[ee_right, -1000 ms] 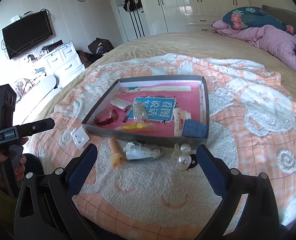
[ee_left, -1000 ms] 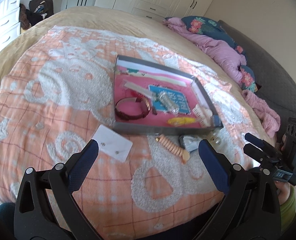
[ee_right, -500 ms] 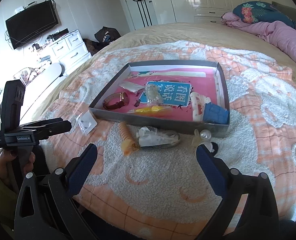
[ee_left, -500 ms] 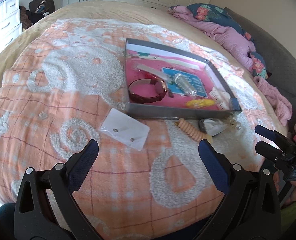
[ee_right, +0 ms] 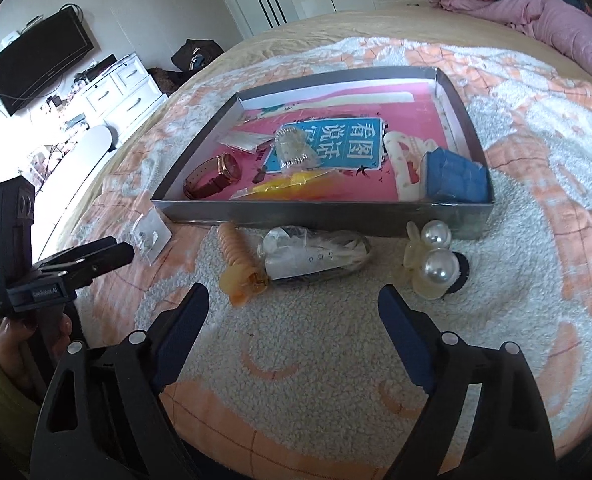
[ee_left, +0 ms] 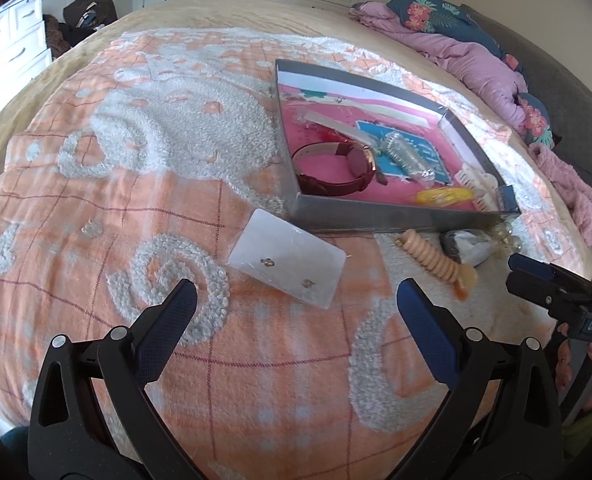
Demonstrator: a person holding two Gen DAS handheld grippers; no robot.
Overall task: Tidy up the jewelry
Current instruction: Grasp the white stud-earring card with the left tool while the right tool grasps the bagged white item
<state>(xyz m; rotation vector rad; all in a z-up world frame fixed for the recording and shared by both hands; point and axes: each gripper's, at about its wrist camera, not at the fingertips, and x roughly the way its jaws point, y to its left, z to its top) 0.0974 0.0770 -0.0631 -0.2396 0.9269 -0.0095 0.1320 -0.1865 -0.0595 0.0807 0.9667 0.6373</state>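
A grey tray (ee_right: 319, 216) (ee_left: 395, 218) with a pink floor lies on the bed, holding a brown watch (ee_right: 216, 178) (ee_left: 337, 174), a blue box (ee_right: 453, 176) and small packets. In front of it lie a clear earring packet (ee_left: 288, 266) (ee_right: 150, 236), a peach spiral hair tie (ee_right: 238, 260) (ee_left: 435, 262), a plastic-wrapped item (ee_right: 315, 256) and a pearl hair clip (ee_right: 433, 264). My left gripper (ee_left: 296, 306) hovers open just short of the earring packet. My right gripper (ee_right: 294, 306) is closing, nothing between its jaws, just short of the wrapped item.
An orange and white blanket (ee_left: 156, 168) covers the bed. Pink bedding (ee_left: 491, 64) is heaped at the far right. A white dresser (ee_right: 120, 92) and a wall television (ee_right: 40, 60) stand beyond the bed's left side. A hand (ee_right: 20, 340) holds the left gripper's handle.
Both grippers have dropped lower and nearer the items in front of the tray. The right gripper's jaws have narrowed. Nothing on the bed has moved.
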